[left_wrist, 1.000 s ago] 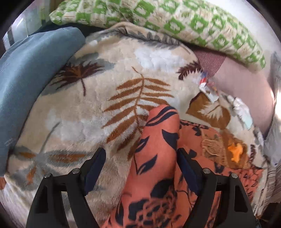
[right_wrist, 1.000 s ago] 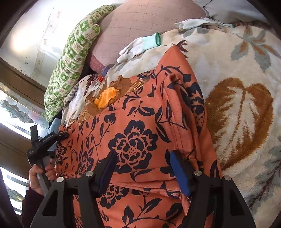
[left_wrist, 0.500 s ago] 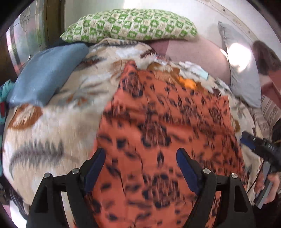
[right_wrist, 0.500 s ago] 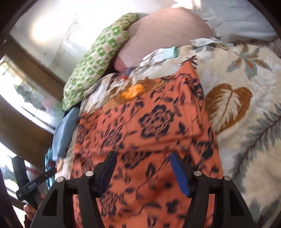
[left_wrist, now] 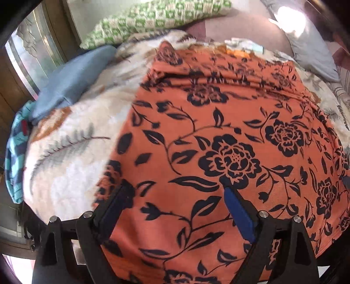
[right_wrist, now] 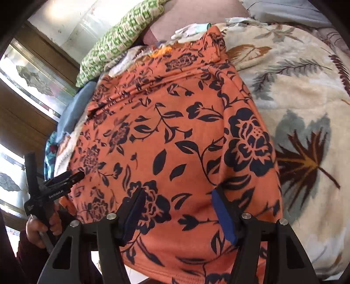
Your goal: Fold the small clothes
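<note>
An orange garment with a black flower print point(left_wrist: 218, 131) lies spread flat on a cream leaf-patterned blanket point(left_wrist: 72, 153). It also fills the right wrist view point(right_wrist: 170, 135). My left gripper point(left_wrist: 175, 207) is open and empty, above the garment's near edge. My right gripper point(right_wrist: 177, 209) is open and empty, above the near edge at the garment's other side. The left gripper point(right_wrist: 54, 185) shows at the lower left of the right wrist view, held in a hand beside the garment's edge.
A green-and-white patterned pillow point(left_wrist: 153, 19) lies at the head of the bed. A blue cloth point(left_wrist: 70, 80) and a teal checked cloth point(left_wrist: 15, 153) lie left of the garment. A grey pillow point(left_wrist: 306, 45) is far right. White gloves point(right_wrist: 192, 28) lie beyond the garment.
Both grippers have pulled back toward the near edge and risen. The garment, bunched a second ago, now lies spread flat.
</note>
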Motion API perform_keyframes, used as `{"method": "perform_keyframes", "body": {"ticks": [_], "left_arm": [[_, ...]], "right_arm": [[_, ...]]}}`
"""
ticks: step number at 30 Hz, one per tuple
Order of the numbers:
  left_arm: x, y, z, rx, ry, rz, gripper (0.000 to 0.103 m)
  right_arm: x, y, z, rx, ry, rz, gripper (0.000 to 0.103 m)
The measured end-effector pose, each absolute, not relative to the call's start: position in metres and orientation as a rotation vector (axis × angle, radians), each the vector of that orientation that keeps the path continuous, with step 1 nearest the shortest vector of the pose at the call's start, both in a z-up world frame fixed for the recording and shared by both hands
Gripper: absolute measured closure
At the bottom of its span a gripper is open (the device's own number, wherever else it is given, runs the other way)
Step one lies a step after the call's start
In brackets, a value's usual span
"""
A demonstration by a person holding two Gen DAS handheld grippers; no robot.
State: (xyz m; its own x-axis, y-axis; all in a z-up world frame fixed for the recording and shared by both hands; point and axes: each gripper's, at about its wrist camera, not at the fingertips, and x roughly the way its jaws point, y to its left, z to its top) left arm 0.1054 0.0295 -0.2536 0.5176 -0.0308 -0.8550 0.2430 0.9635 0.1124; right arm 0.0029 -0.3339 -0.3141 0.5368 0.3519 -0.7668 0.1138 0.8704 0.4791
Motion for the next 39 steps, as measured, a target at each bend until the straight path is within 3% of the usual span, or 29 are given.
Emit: {"method": "perform_keyframes", "body": {"ticks": [4, 9, 12, 21, 29, 30, 31, 32, 33, 36, 37, 39], "left_arm": [[0.085, 0.036, -0.243, 0.249, 0.966, -0.103, 0.013], [0.078, 0.039, -0.28, 0.304, 1.081, -0.033, 0.011], [0.077, 0.056, -0.269, 0.208, 1.058, -0.048, 0.011], [0.094, 0.165, -0.232, -0.061, 1.051, 0.05, 0.011], [0.09, 0.16, -0.258, -0.111, 1.153, -0.048, 0.012], [0.093, 0.16, -0.261, -0.118, 1.158, -0.064, 0.014], [0.097, 0.159, -0.265, -0.114, 1.18, -0.059, 0.026], [0.1, 0.159, -0.272, -0.119, 1.21, -0.053, 0.046], [0.102, 0.159, -0.277, -0.148, 1.233, -0.075, 0.053], [0.099, 0.158, -0.278, -0.157, 1.227, -0.125, 0.065], [0.098, 0.156, -0.277, -0.162, 1.227, -0.149, 0.074], [0.098, 0.153, -0.276, -0.168, 1.229, -0.184, 0.075]], "right_arm": [[-0.011, -0.324, -0.313, 0.463, 1.012, 0.122, 0.036], [-0.009, -0.296, -0.325, 0.319, 1.073, 0.067, 0.033], [-0.009, -0.283, -0.319, 0.233, 1.098, 0.048, 0.033], [-0.042, -0.335, -0.29, 0.407, 1.033, 0.025, 0.033], [-0.055, -0.354, -0.303, 0.551, 1.07, 0.031, 0.033], [-0.057, -0.356, -0.304, 0.559, 1.067, 0.029, 0.033], [-0.06, -0.358, -0.303, 0.567, 1.062, 0.025, 0.033], [-0.062, -0.359, -0.304, 0.571, 1.056, 0.019, 0.033], [-0.065, -0.363, -0.303, 0.579, 1.048, 0.012, 0.033], [-0.074, -0.378, -0.304, 0.638, 1.028, -0.002, 0.033], [-0.077, -0.384, -0.305, 0.665, 1.021, -0.011, 0.033], [-0.082, -0.395, -0.307, 0.711, 1.015, -0.025, 0.033]]}}
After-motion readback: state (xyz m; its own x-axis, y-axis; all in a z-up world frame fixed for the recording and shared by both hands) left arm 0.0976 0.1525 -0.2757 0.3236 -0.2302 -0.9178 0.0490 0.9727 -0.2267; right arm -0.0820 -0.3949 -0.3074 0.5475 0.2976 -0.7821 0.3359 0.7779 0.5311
